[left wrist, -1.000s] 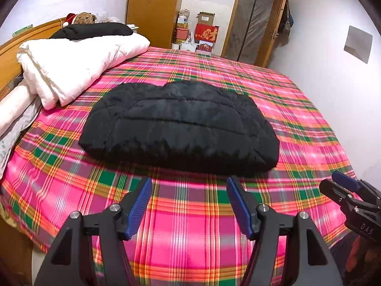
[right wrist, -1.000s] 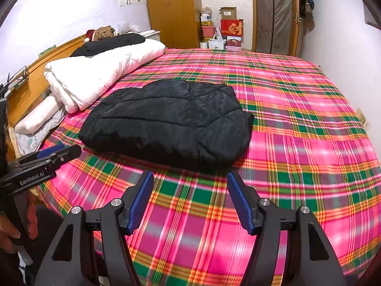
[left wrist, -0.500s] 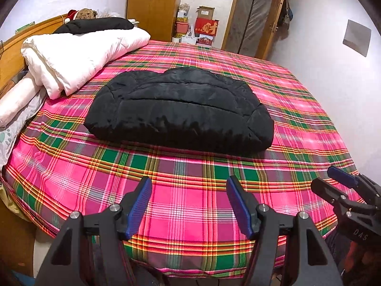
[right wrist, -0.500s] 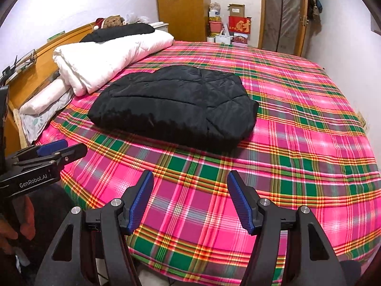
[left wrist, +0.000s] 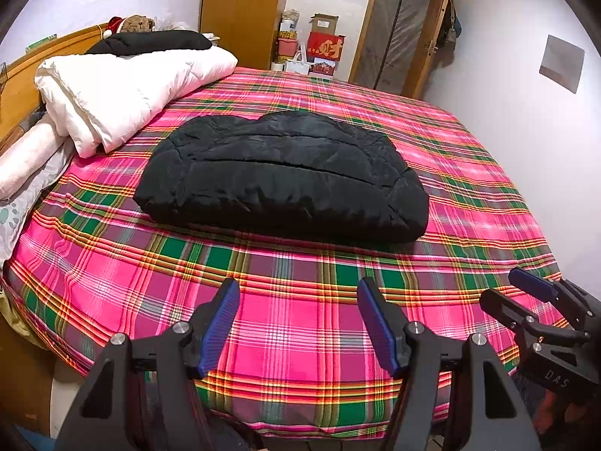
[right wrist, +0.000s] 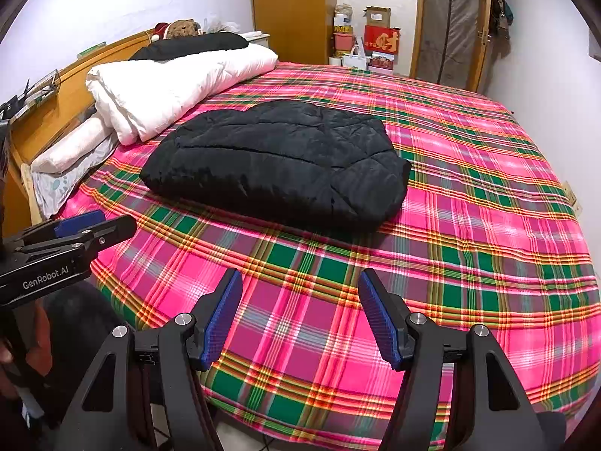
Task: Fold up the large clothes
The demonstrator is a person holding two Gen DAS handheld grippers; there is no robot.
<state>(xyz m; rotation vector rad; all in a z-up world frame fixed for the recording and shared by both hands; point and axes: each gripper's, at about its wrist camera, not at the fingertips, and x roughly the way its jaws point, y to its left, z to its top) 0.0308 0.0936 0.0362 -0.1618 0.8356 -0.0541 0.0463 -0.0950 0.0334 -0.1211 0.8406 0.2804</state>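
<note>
Both claws have drawn back from the folded black jacket [left wrist: 285, 176] since a second ago, so more plaid bedspread [left wrist: 293, 323] now shows ahead of them. Left claw [left wrist: 298, 323] tilts downward over the bed's near edge, jaws wide and empty. Right claw [right wrist: 298, 319] sits beside it, equally tilted, wide, holding nothing. Beyond both claws lies the jacket, mid-bed, with a white duvet [right wrist: 180, 86] farther left.

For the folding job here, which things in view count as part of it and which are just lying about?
Part of the job:
black padded jacket, lying folded on the plaid bedsheet
left gripper, open
right gripper, open

Just lying about:
white duvet
teddy bear
cardboard boxes
wardrobe
</note>
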